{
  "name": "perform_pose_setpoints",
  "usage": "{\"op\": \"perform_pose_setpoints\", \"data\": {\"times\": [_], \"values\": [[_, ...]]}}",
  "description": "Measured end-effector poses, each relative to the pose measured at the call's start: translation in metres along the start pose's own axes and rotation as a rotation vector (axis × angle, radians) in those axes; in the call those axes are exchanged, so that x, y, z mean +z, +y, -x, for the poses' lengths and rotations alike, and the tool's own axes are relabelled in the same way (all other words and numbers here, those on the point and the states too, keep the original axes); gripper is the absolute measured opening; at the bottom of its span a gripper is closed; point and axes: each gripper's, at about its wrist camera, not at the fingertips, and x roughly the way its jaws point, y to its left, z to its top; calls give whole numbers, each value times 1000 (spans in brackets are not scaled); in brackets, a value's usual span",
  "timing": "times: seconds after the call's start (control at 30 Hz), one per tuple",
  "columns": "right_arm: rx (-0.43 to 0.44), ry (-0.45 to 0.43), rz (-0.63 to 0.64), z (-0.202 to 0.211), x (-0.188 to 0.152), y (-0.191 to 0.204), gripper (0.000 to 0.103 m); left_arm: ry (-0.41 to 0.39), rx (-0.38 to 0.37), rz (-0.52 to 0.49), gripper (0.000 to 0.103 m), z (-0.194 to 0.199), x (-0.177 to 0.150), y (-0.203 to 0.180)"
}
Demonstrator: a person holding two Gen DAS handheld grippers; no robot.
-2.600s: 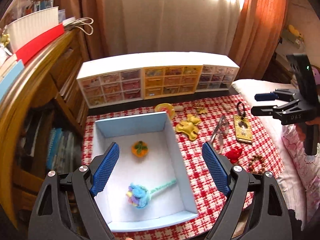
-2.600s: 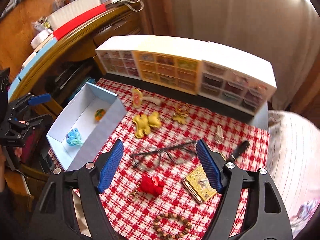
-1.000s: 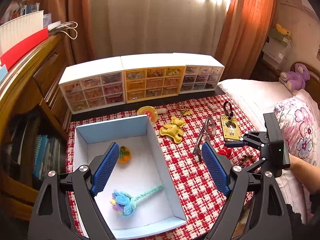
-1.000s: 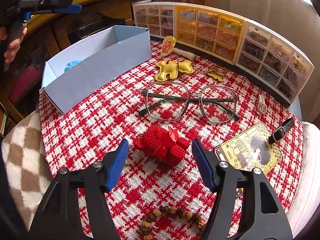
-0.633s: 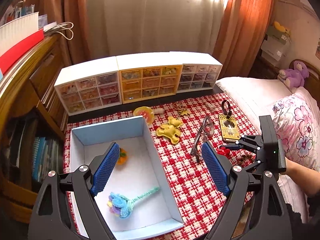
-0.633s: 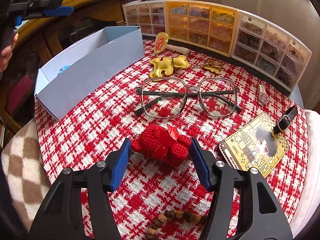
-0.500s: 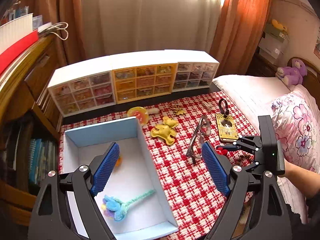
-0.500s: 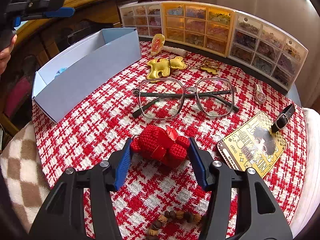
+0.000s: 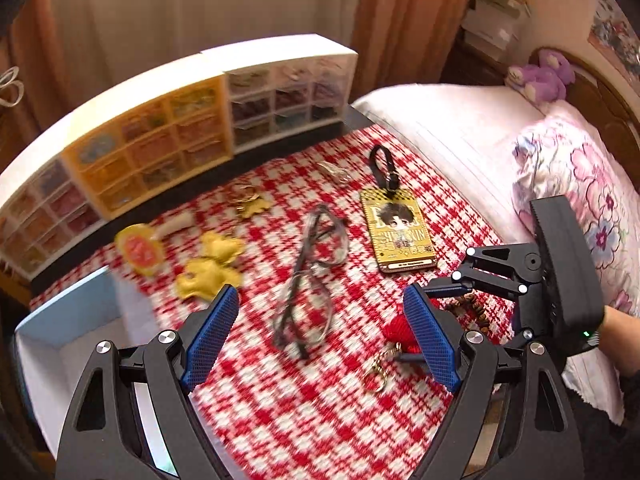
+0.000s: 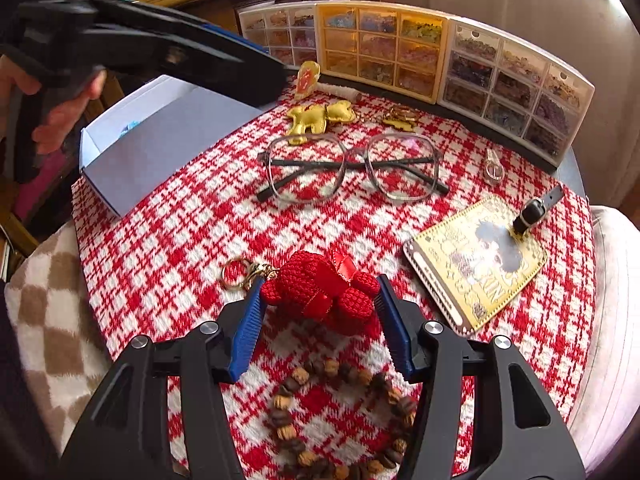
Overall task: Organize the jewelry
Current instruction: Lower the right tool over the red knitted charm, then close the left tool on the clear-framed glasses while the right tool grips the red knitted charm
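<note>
On the checked cloth (image 10: pixel 168 264), a yellow tag (image 10: pixel 476 264) reads "SKIN".

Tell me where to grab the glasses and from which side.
Grip the glasses at the bridge between the lenses, coming from above. They lie flat and folded on the checked cloth; the bridge is narrow and central, so the frame should lift level, probably without touching the lenses.

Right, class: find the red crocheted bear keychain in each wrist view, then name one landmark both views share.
Left wrist view: red crocheted bear keychain lower right, partly hidden behind the left claw's right finger.
Right wrist view: bear low centre, between the right claw's pads.
Shared landmark: the glasses.
</note>
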Motion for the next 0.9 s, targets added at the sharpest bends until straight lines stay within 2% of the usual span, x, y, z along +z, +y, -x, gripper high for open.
{"op": "perform_pose_setpoints", "data": {"times": [0.17,0.27,0.33,0.47,0.53,0.7,0.77,0.8,0.9], "values": [[7,-1,-2,3,-8,-1,53,95,34,-82,84,-43,11,-15],[5,-1,-5,2,-8,0,53,149,54,-79,84,-63,13,-12],[8,0,-10,2,-9,0,53,166,33,-58,77,-71,14,-8],[6,-4,-1,1,-9,1,53,178,35,-74,76,-79,18,-9],[9,0,0,0,-7,0,53,190,46,-86,66,-83,20,-9],[11,1,3,0,-7,0,53,209,70,-113,55,-93,26,-9],[10,5,3,0,-6,0,53,219,106,-149,46,-98,26,-11],[9,7,3,0,-5,0,53,225,130,-167,37,-101,26,-12],[7,6,-3,-1,-4,0,53,217,117,-168,28,-101,27,-9]]}}
